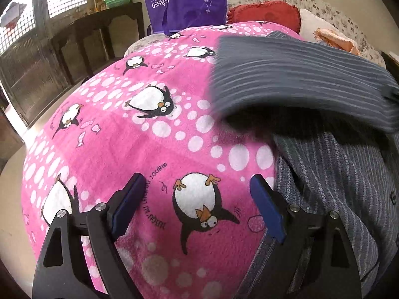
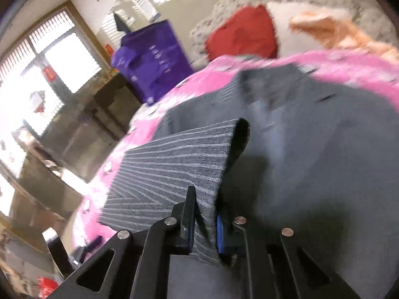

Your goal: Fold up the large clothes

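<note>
A grey pinstriped shirt (image 1: 334,174) lies on a pink penguin-print blanket (image 1: 139,144) at the right. Its sleeve (image 1: 299,74) is lifted above the shirt body and blurred. My left gripper (image 1: 199,186) is open and empty, low over the blanket just left of the shirt's edge. In the right wrist view my right gripper (image 2: 204,221) is shut on the striped sleeve (image 2: 174,164) and holds it above the shirt body (image 2: 324,149). The blanket shows beyond it (image 2: 189,87).
A purple bag (image 1: 184,0) stands at the blanket's far edge. A red cushion (image 1: 266,12) and white and orange cloths (image 1: 331,37) lie on a floral sofa behind. A dark wooden table (image 1: 94,35) and window are at the left.
</note>
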Motion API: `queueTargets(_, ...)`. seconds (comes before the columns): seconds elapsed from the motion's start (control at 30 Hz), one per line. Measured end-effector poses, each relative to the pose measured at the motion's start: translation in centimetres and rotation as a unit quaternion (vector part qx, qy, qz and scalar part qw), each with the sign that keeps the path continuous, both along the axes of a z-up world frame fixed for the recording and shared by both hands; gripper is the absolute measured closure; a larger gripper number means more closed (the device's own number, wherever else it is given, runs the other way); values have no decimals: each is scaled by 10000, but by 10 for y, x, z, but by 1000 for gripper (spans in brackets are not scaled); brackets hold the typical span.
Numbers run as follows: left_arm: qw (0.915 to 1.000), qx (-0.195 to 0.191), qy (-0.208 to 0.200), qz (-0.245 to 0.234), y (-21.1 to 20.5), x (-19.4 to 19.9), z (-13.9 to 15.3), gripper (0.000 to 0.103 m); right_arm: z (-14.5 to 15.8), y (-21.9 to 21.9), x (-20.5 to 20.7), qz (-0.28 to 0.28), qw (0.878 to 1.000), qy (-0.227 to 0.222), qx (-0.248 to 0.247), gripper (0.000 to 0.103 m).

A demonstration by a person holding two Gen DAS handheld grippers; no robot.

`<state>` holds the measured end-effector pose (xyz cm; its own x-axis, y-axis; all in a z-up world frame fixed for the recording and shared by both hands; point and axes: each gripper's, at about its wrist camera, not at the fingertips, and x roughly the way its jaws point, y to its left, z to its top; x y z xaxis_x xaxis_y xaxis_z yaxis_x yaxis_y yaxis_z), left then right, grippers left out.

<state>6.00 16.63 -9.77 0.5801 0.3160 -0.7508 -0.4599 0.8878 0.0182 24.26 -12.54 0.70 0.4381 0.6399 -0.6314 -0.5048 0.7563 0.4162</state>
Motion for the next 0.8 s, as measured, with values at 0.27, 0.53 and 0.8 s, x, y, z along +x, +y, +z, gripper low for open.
queueTargets(0.27,10000,15,3,1,0,0,0,16,-10,-117,5,-955,9937,155,-574,91)
queueTargets(0.53,10000,2,5,4,1,0,0,16,-46,-132,10,-1261,9884,328,-776,91)
queueTargets(0.8,9999,-144,49,-34,2,0,3,16,-35,-156,6,-1489,9864,522,-468,80)
